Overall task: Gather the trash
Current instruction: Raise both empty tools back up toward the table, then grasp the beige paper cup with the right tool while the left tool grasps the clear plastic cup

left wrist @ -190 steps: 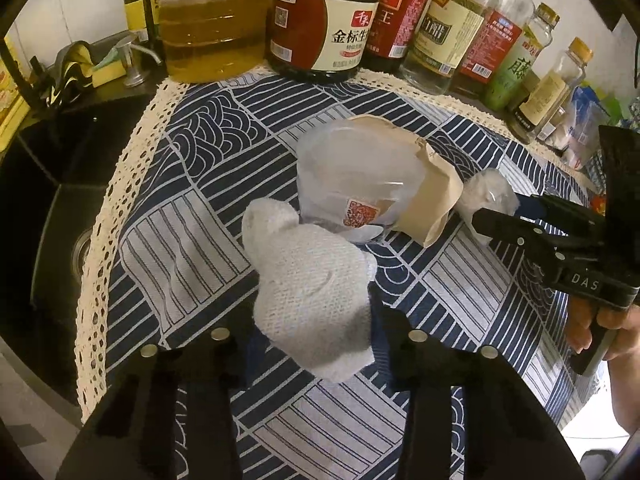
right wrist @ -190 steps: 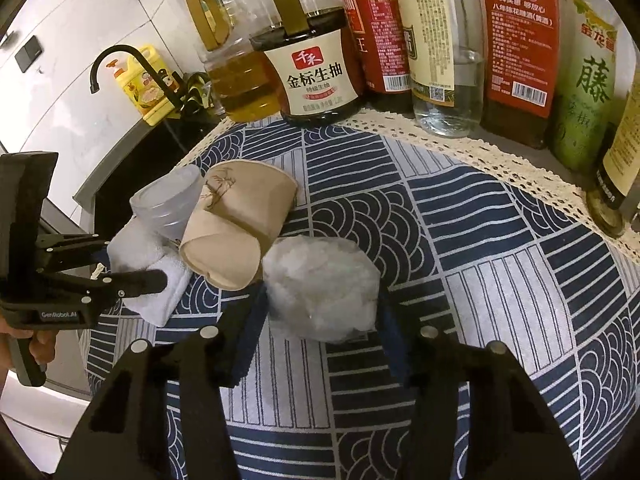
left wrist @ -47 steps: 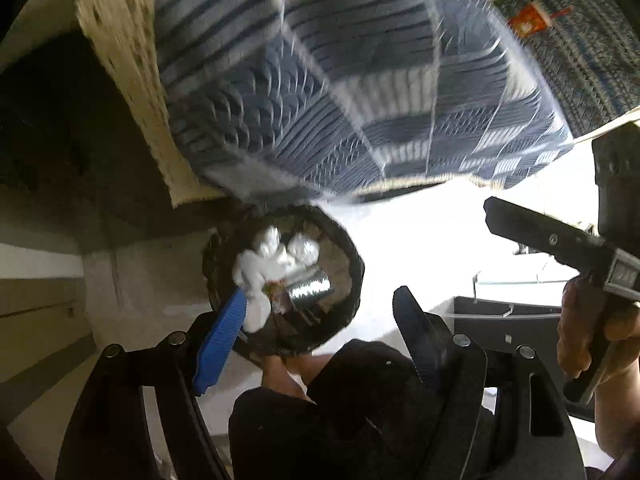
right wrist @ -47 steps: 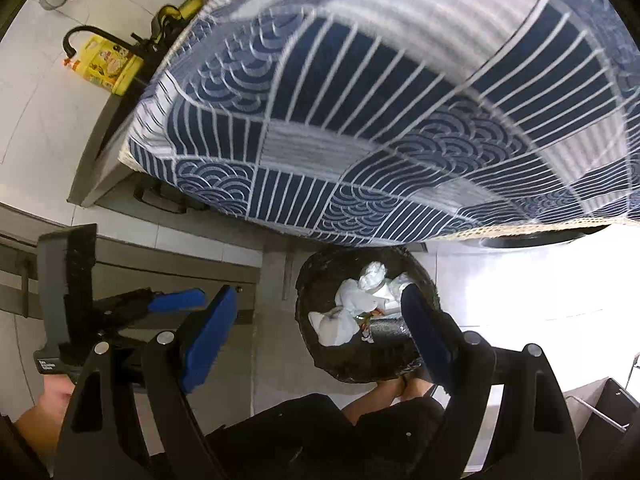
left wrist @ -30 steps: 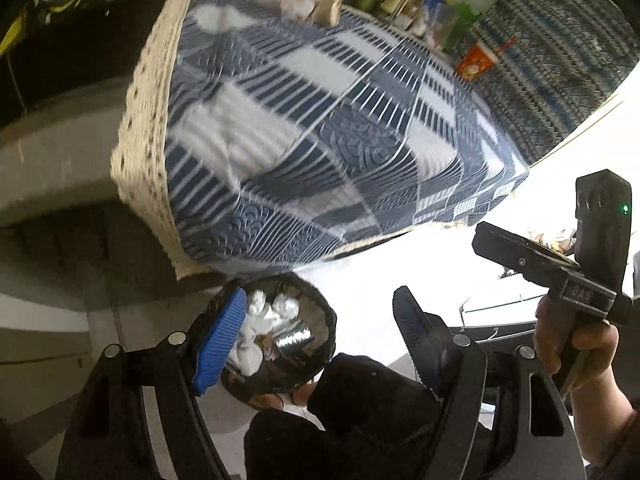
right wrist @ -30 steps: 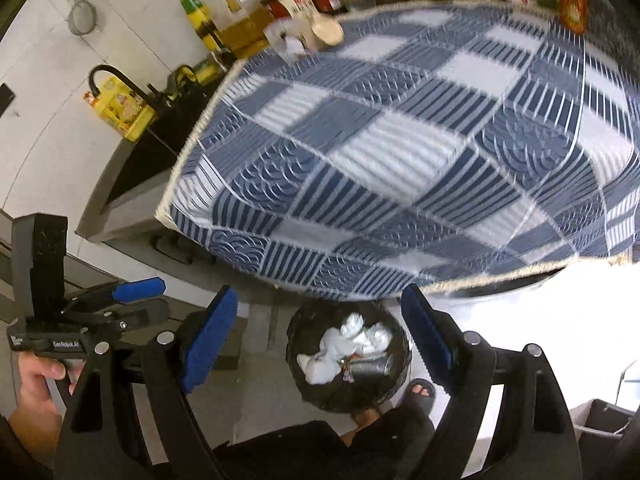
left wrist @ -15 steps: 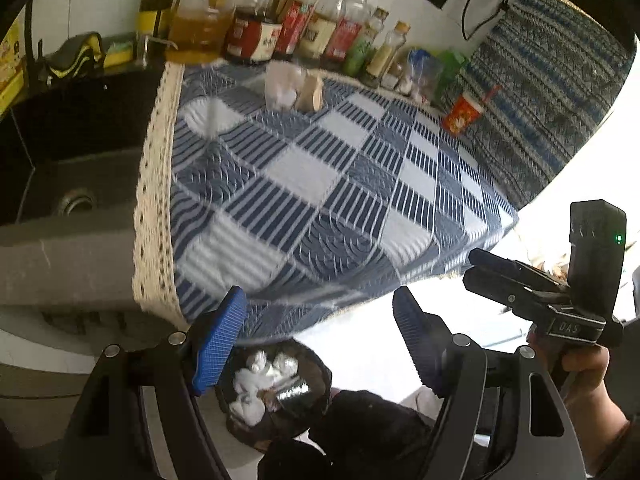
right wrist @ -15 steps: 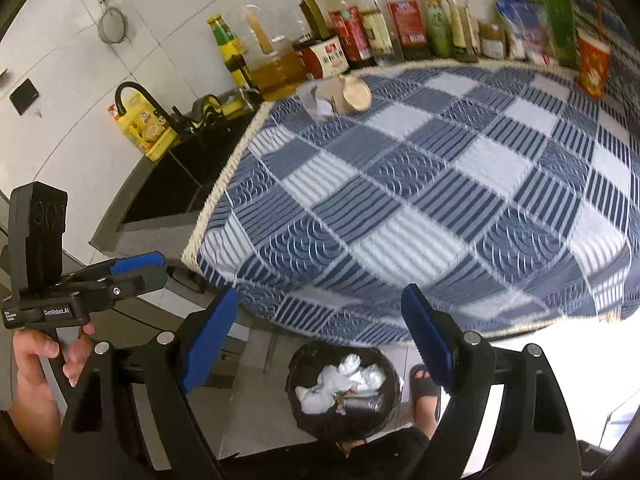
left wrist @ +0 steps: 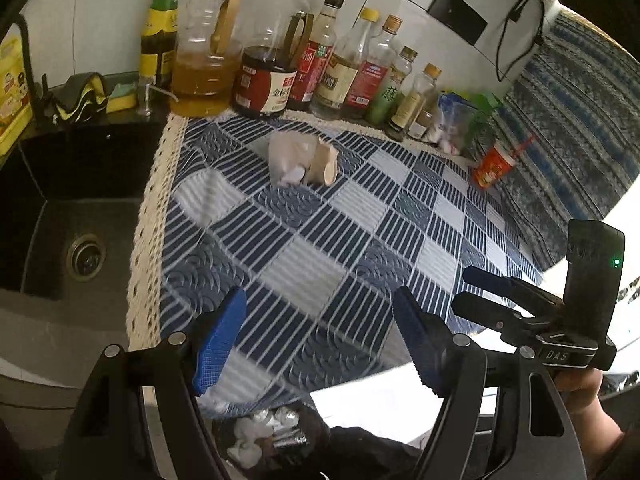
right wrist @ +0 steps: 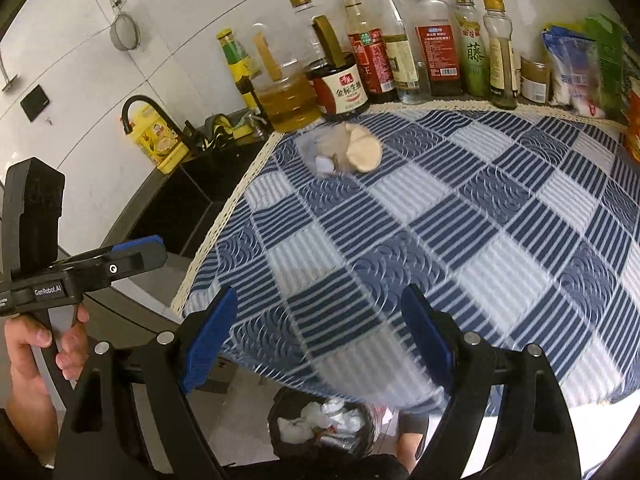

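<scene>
A clear plastic cup (left wrist: pixel 286 154) and a crushed tan paper cup (left wrist: pixel 324 159) lie together at the far side of the blue checked tablecloth (left wrist: pixel 320 240), near the bottles; they also show in the right wrist view (right wrist: pixel 330 148) (right wrist: pixel 362 152). A black trash bin (right wrist: pixel 320 428) with white tissue wads stands on the floor below the table's near edge, also in the left wrist view (left wrist: pixel 264 436). My left gripper (left wrist: pixel 320 344) is open and empty above the table's near edge. My right gripper (right wrist: pixel 316 336) is open and empty, to its right.
A row of sauce and oil bottles (left wrist: pixel 280 64) lines the back wall. A black sink (left wrist: pixel 60 208) lies left of the table, with a tap (right wrist: pixel 144 108). A red cup (left wrist: pixel 494 166) and snack bags (right wrist: pixel 572 68) stand at the far right.
Both grippers dropped their tissue wads into the bin, then rose from the bin and tilted up towards the table. Both are now open and empty.
</scene>
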